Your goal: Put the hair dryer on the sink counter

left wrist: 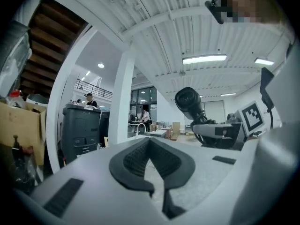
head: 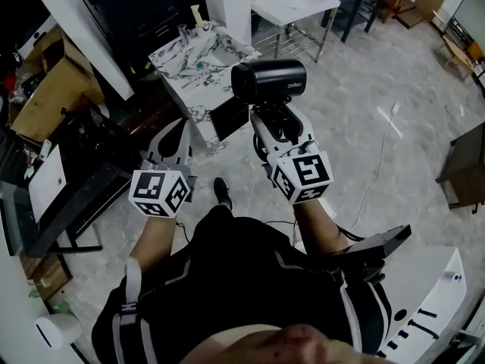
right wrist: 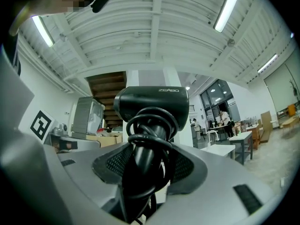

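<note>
Dryer [head: 269,80] is riding upright in the right tool [head: 274,121], which is pinching its cord-wrapped handle; it is looking rigid, top-heavy and slick-shelled, so the handle is offering the surest hold; left tool [head: 176,131] is pressing shut on nothing; surface [head: 176,58] is lying at the dryer's ten o'clock.

Open industrial lab hall: concrete floor [head: 364,74], white tables [head: 292,2], stacked cardboard boxes [head: 53,89], ceiling strip lights [left wrist: 204,58].
</note>
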A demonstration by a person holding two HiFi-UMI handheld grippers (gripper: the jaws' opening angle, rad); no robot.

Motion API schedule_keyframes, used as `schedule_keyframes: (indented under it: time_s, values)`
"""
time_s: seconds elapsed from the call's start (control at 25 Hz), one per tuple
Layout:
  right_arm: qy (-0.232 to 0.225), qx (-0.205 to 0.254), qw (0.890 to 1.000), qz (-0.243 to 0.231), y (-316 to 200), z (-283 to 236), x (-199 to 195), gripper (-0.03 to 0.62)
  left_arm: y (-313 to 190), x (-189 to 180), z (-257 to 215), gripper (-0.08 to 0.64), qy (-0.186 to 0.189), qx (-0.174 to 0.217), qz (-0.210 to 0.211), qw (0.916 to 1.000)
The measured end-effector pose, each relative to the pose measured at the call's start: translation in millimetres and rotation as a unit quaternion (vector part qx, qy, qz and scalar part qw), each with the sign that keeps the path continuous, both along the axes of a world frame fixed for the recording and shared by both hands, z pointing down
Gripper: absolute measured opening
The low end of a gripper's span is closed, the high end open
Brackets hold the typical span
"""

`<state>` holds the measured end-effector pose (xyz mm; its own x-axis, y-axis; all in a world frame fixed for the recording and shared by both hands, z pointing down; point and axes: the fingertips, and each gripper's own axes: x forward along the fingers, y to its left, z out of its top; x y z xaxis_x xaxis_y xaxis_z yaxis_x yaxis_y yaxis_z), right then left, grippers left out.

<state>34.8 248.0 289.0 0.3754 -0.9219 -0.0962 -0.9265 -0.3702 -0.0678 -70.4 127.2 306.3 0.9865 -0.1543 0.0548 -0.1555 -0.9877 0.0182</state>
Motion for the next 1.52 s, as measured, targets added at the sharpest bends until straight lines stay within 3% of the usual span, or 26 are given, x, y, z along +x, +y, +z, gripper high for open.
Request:
schedule_keyframes:
  time_s: [0.28, 0.56, 0.8, 0.92, 1.08, 1.52]
  values:
    - [0.006, -0.016, 1.0, 0.022, -25.2, 3.9, 37.9, 0.23, -37.0, 45.0, 12.0, 0.002, 0.003, -0.004, 0.012, 0.9999]
    - [0.006, -0.017, 0.999, 0.033, -75.2, -1.5, 94.2, 0.23, -88.0, 113.9, 1.6, 0.002, 0.018, 0.012, 0.028, 0.9994]
    - [-0.01, -0.033, 0.999, 0.032, -127.4, 10.4, 138.3, 0.23, -136.3, 163.3, 10.9, 0.002, 0.01, -0.005, 0.039, 0.9992]
    - [-0.015, -0.041, 0.999, 0.023, -155.9, 16.6, 159.1, 0.23, -163.5, 182.4, 17.6, 0.002, 0.01, -0.014, 0.022, 0.9996]
    - [-0.018, -0.058, 0.998, 0.014, -196.7, 23.4, 177.9, 0.23, -200.5, 200.2, 25.7, 0.002, 0.006, -0.037, 0.013, 0.9992]
    - [-0.025, -0.095, 0.995, -0.014, -312.4, 43.9, 220.8, 0.23, -301.6, 224.8, 43.7, 0.002, 0.006, -0.05, -0.021, 0.9985]
